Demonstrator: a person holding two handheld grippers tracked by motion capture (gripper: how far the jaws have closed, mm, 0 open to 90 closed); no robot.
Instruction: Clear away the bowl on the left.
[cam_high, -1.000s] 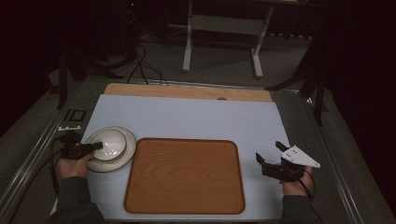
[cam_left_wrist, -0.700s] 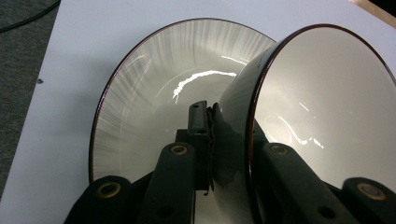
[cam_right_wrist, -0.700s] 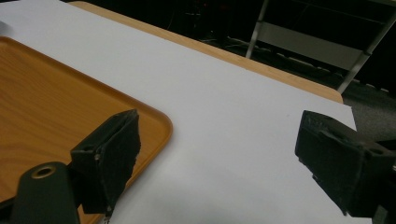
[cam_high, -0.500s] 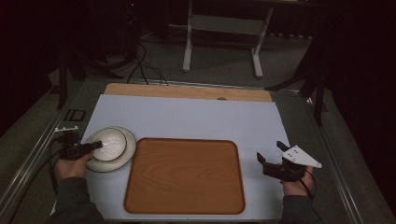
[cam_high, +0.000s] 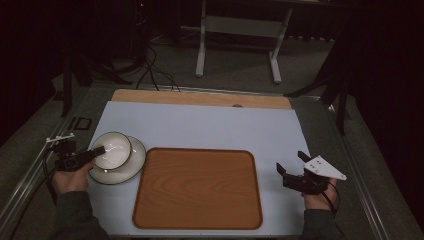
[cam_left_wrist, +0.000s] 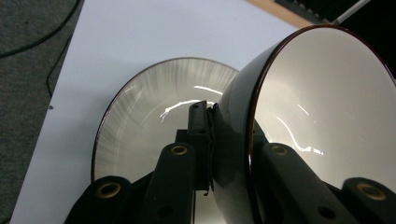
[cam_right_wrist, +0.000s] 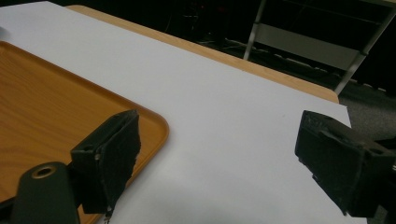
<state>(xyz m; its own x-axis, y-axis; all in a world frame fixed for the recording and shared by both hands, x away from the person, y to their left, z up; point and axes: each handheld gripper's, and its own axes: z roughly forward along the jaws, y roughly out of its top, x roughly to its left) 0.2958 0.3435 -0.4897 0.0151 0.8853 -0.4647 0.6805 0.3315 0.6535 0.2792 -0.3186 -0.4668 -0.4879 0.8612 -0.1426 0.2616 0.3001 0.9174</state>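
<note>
A bowl (cam_high: 112, 149), dark outside and white inside, tilts over a shallow white plate (cam_high: 131, 169) at the left of the table. My left gripper (cam_high: 100, 150) is shut on the bowl's near rim, with one jaw inside and one outside. The left gripper view shows the bowl (cam_left_wrist: 322, 107) held up at a slant by the left gripper (cam_left_wrist: 229, 135), and the plate (cam_left_wrist: 149, 116) lies behind it. My right gripper (cam_high: 291, 162) stands open at the right of the table with nothing between its jaws; in its own view the right gripper (cam_right_wrist: 219, 154) hovers over bare mat.
A brown wooden tray (cam_high: 197, 187) lies in the middle of the white mat (cam_high: 200, 125), between the two hands; its corner (cam_right_wrist: 56, 107) sits beside the right gripper. A wooden strip (cam_high: 200, 98) borders the far edge. Cables and a stand's legs lie on the floor beyond.
The bowl has tipped up and risen slightly off the plate in the left gripper's grip. The right hand has stayed where it was.
</note>
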